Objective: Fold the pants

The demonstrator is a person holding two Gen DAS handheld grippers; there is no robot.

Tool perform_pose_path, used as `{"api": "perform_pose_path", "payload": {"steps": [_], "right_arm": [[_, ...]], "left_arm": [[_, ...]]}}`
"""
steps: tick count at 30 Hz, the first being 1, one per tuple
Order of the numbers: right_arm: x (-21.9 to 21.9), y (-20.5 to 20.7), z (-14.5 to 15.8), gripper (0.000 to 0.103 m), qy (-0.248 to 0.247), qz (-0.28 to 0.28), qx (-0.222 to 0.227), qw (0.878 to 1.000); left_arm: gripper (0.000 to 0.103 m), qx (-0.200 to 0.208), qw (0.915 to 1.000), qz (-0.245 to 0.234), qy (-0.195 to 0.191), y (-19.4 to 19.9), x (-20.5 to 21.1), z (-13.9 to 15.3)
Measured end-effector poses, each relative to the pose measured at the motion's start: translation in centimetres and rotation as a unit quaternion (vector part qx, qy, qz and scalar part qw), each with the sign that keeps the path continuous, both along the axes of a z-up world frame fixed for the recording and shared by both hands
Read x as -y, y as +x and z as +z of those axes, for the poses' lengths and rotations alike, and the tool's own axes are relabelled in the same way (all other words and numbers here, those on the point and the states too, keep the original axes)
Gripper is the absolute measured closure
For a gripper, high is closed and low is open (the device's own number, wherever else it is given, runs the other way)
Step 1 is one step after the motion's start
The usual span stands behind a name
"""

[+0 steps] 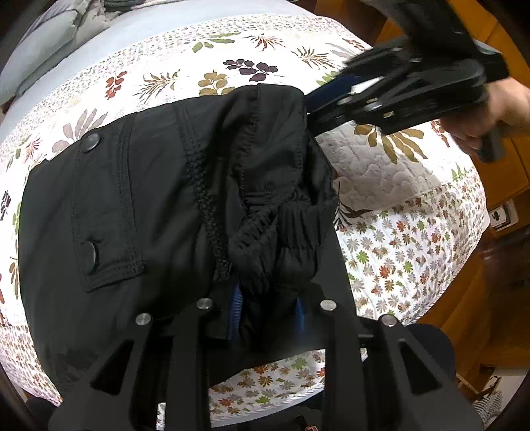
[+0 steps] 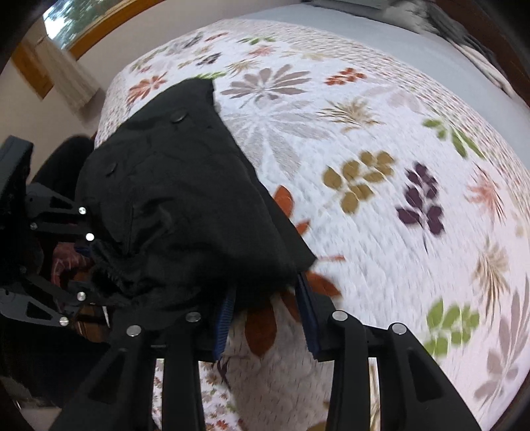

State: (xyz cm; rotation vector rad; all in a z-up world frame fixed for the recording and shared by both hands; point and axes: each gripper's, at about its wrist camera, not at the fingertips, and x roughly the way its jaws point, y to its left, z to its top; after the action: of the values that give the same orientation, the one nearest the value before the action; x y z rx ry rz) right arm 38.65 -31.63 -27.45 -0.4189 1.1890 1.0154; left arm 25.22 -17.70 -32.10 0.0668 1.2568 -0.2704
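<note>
Black pants (image 1: 159,205) lie bunched on a floral quilt (image 1: 381,179), pocket flap with two snaps facing up. My left gripper (image 1: 268,315) has its blue pads on either side of the gathered elastic waistband, pinching it. My right gripper (image 1: 318,102) reaches in from the upper right and touches the far waistband edge. In the right wrist view the pants (image 2: 185,205) drape over the left finger of my right gripper (image 2: 265,318); its jaws stand apart with quilt (image 2: 381,139) showing between them. The left gripper (image 2: 66,265) shows at the left.
The bed's blue sheet (image 1: 185,23) and a grey pillow (image 1: 49,43) lie at the far end. Wooden furniture (image 1: 497,205) stands to the right of the bed. A window (image 2: 76,16) and curtain (image 2: 66,76) are on the wall.
</note>
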Motion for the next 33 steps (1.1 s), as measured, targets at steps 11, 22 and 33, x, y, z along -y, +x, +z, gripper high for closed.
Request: {"api": "perform_pose_path", "payload": {"steps": [11,22,33], "right_arm": [[6.8,-3.3,3.1,0.046,0.172,-0.273,-0.093,0.942],[2.3,-3.2,1.8,0.048,0.307,-0.330,-0.174,0.876],[3.2,-8.7,2.6,0.051,0.297,-0.395,-0.159,0.855]], "left_arm": [[0.036,0.028,0.9979,-0.055,0.021,-2.0,1.8,0.0],[0.018,0.029,0.9984,-0.027,-0.041,-7.5,-3.5,3.5],[0.013,0.023,0.9840,0.148,-0.097,-12.2,-19.8,5.5]]}}
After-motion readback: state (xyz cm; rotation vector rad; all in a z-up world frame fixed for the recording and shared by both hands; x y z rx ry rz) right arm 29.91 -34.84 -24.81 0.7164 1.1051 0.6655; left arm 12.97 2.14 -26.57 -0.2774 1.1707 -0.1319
